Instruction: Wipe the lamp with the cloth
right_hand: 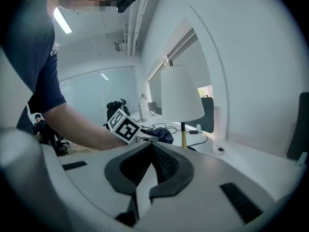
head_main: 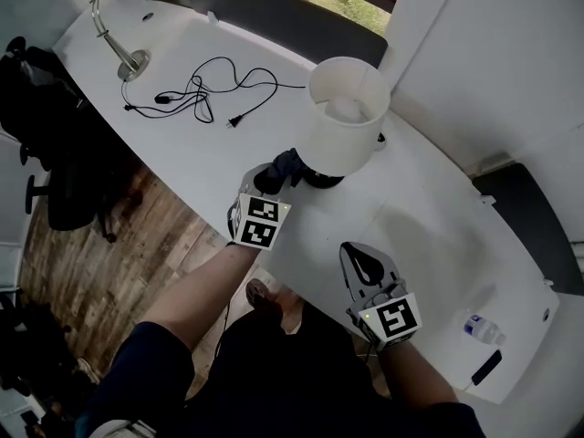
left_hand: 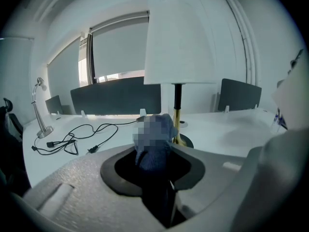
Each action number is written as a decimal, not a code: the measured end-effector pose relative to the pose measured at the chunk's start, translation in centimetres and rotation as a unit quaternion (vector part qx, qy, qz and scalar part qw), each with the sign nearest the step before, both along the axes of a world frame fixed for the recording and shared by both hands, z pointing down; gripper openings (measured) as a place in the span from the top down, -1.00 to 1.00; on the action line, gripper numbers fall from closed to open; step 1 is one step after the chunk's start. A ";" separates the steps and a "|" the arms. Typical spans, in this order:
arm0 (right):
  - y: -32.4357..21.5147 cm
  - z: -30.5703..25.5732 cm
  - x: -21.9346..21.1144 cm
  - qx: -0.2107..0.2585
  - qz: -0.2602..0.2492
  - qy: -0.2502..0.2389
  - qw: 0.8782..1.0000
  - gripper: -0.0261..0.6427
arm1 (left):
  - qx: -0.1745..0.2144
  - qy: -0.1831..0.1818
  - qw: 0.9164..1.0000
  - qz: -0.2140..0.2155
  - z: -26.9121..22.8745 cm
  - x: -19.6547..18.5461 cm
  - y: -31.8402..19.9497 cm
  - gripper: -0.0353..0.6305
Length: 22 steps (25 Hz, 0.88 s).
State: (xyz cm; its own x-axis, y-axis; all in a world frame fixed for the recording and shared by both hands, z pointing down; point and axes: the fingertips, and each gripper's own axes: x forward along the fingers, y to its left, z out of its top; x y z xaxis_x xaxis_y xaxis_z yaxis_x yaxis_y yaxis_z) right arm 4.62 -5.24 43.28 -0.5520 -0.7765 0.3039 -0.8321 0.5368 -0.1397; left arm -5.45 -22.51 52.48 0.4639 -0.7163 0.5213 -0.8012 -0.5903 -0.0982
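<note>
The lamp has a white shade (head_main: 342,112) over a dark round base (head_main: 324,180) on the white table (head_main: 429,226). My left gripper (head_main: 272,179) is shut on a dark blue cloth (head_main: 286,165), which sits right beside the base, below the shade's left rim. In the left gripper view the cloth (left_hand: 154,146) sticks up between the jaws, with the brass stem (left_hand: 176,112) and the shade (left_hand: 181,37) just behind it. My right gripper (head_main: 364,263) is shut and holds nothing, at the table's near edge. From the right gripper view the shade (right_hand: 181,93) and the cloth (right_hand: 162,135) are ahead.
A silver desk lamp (head_main: 117,39) and a loose black cable (head_main: 205,89) lie at the far left of the table. A water bottle (head_main: 481,328) and a flat black object (head_main: 486,367) sit at the near right corner. A black office chair (head_main: 46,153) stands left of the table.
</note>
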 end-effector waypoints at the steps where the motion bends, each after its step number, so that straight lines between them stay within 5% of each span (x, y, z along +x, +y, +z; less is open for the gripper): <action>1: 0.2 -0.3 -0.2 0.000 0.000 0.000 1.000 0.89 | 0.001 0.003 1.000 -0.001 -0.5 -0.3 0.4 0.54; 22: 3.0 -6.0 -2.6 0.025 -0.021 0.006 0.999 0.89 | 0.026 0.102 0.993 0.048 -14.3 -1.6 11.8 0.54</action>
